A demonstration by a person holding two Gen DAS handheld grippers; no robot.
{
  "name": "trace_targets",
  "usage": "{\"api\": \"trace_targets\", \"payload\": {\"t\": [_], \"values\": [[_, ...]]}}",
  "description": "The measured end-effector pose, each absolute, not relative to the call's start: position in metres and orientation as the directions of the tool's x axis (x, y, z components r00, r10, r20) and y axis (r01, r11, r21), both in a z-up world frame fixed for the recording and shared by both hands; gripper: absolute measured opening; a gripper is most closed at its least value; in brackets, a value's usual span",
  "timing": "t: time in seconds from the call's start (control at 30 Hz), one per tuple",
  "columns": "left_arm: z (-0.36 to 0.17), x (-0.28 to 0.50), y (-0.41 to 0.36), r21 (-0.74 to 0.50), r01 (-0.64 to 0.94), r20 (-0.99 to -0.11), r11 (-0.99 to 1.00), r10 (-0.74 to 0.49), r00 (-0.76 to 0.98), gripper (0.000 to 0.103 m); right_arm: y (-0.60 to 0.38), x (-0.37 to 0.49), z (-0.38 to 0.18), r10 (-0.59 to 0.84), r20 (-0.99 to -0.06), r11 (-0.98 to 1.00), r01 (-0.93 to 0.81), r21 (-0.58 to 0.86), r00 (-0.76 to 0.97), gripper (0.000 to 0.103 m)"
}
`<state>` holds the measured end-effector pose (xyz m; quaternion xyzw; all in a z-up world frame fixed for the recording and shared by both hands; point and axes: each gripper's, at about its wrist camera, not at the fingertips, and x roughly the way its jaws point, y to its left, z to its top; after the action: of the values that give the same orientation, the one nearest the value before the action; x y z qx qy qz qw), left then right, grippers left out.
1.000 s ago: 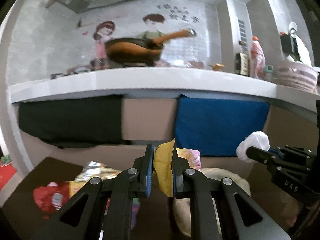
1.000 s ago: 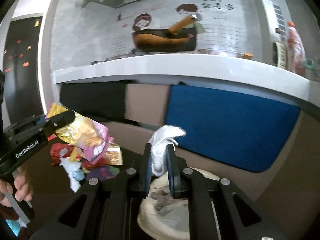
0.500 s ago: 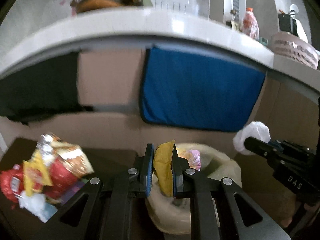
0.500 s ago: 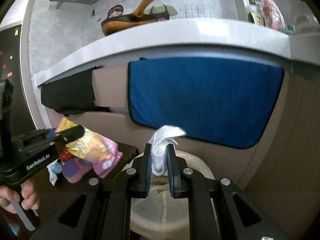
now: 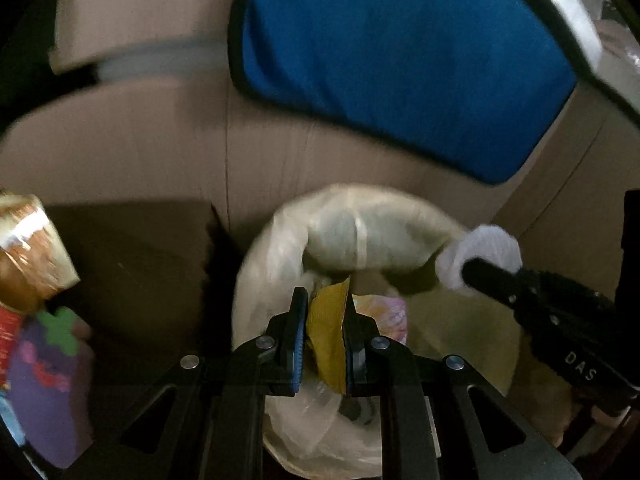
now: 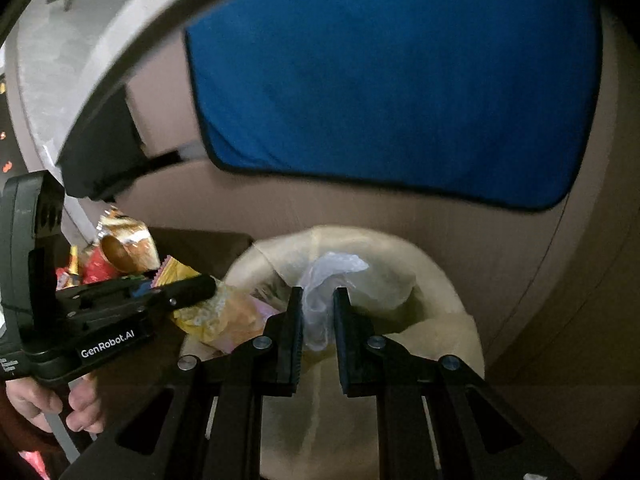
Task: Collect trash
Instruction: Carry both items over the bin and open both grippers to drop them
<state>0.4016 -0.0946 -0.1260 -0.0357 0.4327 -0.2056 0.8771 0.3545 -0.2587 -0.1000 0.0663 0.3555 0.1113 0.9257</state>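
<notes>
At far left, a heap of leftover trash (image 5: pixel 36 300) lies on a dark surface: a gold foil packet, red wrappers and a purple packet, all blurred. Just right of it, a person's hand (image 6: pixel 52 404) grips the left gripper (image 5: pixel 327 320), whose jaws are clamped on a yellow snack wrapper (image 5: pixel 328 340); the wrapper's pink and yellow body hangs over the left rim of the bin. The bin (image 5: pixel 256 280) is round and lined with a pale, translucent bag, standing against a beige cabinet front under a blue cloth (image 5: pixel 400 60). Further right, the right gripper (image 6: pixel 317 320) is clenched on a crumpled white wad (image 6: pixel 320 292), possibly tissue or thin plastic, held above the bin's open mouth near its far right rim.
</notes>
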Motion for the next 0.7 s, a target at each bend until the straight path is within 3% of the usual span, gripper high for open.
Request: {"api": "trace_targets", "payload": {"t": [0.43,0.6,0.7], "values": [[-0.149,0.407,-0.111,-0.175,0.386,-0.774,0.905,-0.370,0.515,0.019,-0.260,0.377,-0.134,0.223,-0.732,0.975,-0.142,0.172,0.644,0.014],[-0.134,0.407,-0.097,-0.234,0.396,-0.734,0.888,-0.428,0.527,0.039,-0.261,0.378,-0.135,0.243,-0.734,0.970,-0.136,0.203,0.634,0.018],[-0.114,0.401,-0.087,-0.251,0.404,-0.690,0.880,-0.456,0.562,0.047,-0.265,0.373,-0.129,0.267,-0.710,0.962,-0.144,0.230,0.651,0.026]]}}
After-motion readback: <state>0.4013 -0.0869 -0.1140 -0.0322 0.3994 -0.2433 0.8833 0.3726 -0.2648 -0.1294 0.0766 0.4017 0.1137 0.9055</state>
